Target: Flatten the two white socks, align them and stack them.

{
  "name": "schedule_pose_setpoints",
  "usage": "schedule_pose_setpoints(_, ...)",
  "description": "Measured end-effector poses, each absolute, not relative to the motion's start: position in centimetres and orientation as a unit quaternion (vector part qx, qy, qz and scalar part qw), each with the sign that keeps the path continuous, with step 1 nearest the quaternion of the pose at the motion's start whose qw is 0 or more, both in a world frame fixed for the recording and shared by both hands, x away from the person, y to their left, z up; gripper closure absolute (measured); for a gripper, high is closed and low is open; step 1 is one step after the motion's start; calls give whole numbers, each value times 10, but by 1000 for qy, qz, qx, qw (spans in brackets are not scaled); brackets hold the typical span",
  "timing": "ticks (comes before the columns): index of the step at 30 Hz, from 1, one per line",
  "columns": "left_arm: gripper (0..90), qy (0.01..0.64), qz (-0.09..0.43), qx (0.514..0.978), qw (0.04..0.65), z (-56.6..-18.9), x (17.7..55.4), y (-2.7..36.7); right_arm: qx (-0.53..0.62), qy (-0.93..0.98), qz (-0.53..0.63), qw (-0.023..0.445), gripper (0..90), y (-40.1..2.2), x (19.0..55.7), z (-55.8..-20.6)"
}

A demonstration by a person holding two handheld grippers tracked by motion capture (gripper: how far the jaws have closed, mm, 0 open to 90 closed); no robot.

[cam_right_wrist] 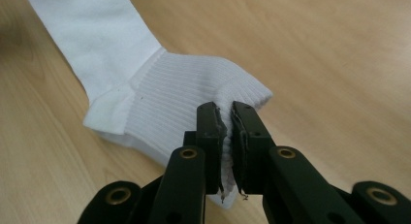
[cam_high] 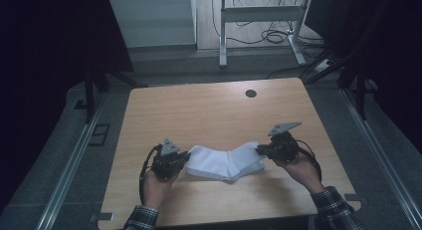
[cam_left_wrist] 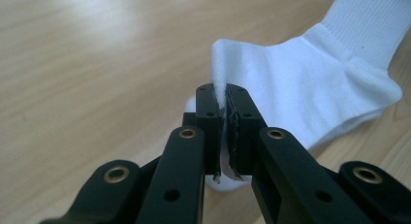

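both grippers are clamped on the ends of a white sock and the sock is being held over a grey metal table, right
Not quite: the table is light wood, not grey metal, as the high view shows. The rest holds: the left gripper and the right gripper are each shut on an end of the white sock.

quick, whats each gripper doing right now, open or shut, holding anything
Left gripper: shut on one end of the white sock.
Right gripper: shut on the ribbed end of the same sock.
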State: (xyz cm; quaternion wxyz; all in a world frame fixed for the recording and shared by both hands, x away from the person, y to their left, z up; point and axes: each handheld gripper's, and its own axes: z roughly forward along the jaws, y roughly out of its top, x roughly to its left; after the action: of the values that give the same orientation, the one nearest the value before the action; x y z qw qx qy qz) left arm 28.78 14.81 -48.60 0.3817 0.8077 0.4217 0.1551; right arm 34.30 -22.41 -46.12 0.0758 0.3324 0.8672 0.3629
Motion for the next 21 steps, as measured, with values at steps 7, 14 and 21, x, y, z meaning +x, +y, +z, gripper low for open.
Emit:
schedule_pose_setpoints(7, 843, 426, 157, 820, 348, -510, 289, 145, 342, 880, 323, 59, 804, -220, 343, -490)
schedule_pose_setpoints(14, 657, 432, 178, 824, 320, -522, 294, 140, 343, 890, 293, 69, 645, -222, 343, -507)
schedule_pose_setpoints(21, 510, 439, 173, 813, 341, -513, 299, 142, 357, 871, 323, 93, 519, -224, 343, -496)
